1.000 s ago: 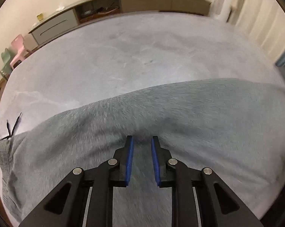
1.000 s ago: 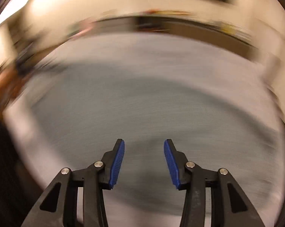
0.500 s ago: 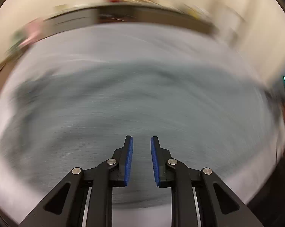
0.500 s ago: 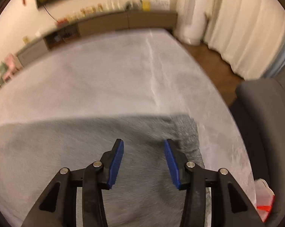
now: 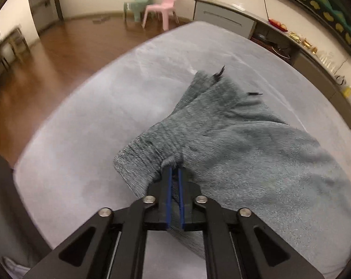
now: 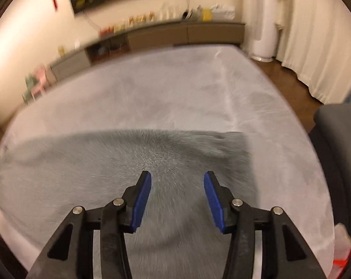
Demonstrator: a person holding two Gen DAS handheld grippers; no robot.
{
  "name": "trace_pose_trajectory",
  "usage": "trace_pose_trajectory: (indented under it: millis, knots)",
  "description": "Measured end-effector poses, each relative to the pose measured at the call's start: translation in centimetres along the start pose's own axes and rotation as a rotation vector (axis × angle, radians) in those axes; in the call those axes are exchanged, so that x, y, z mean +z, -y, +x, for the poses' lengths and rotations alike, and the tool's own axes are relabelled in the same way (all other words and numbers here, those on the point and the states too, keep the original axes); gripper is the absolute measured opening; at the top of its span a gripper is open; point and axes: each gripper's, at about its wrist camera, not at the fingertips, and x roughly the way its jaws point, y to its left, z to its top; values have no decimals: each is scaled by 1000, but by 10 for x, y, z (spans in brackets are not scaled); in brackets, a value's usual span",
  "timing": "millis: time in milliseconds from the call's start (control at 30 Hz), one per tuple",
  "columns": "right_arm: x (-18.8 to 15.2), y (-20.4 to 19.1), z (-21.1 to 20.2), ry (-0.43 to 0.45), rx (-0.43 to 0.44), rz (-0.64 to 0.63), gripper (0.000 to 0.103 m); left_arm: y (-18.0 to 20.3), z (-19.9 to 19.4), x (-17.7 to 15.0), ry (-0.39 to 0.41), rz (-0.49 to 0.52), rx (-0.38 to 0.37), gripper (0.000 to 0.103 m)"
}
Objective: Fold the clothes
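The left gripper (image 5: 174, 174) pinches the ribbed waistband of the grey fleece trousers (image 5: 256, 158); the right gripper (image 6: 177, 181) hangs wide apart, seemingly just above them.

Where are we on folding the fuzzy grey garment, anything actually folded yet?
Early. Done: the fuzzy grey garment lies spread on the pale grey rug. In hand: the left gripper is pinched on its ribbed waistband edge. Left: the right gripper hangs open above the cloth; no finished fold shows.

The left claw (image 5: 174, 181), open a second ago, now pinches the grey garment (image 5: 256, 162).
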Motion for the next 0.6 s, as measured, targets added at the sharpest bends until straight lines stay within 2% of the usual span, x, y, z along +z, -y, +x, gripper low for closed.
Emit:
trace_pose_trajectory:
  millis: [33, 67, 133, 200, 267, 367, 467, 500, 567, 600]
  knots:
    - [-5, 14, -23, 23, 5, 35, 51, 13, -6, -2, 28, 30, -15, 14]
    - [-11, 26, -35, 31, -4, 93, 52, 30, -10, -8, 37, 62, -72, 14]
    - [-27, 50, -41, 16, -39, 173, 52, 72, -20, -27, 2, 127, -227, 17]
    - [-36, 67, -36, 8, -69, 196, 55, 118, -29, -48, -39, 204, -372, 17]
    - [-43, 85, -36, -8, -86, 214, 58, 176, -38, -74, -94, 330, -465, 17]
    - [-34, 89, -20, -39, -18, 251, 58, 249, -63, -108, -152, 433, -610, 26]
    - [-29, 89, -2, -92, 33, 275, 59, 327, -91, -134, -253, 474, -781, 41]
    - [-26, 85, 0, -81, 22, 255, 58, 355, -100, -144, -286, 487, -831, 46]
    - [-30, 69, 7, -81, -9, 177, 48, 413, -119, -163, -334, 536, -890, 49]
    - [-31, 67, 6, -80, -15, 153, 34, 444, -129, -171, -344, 583, -907, 51]
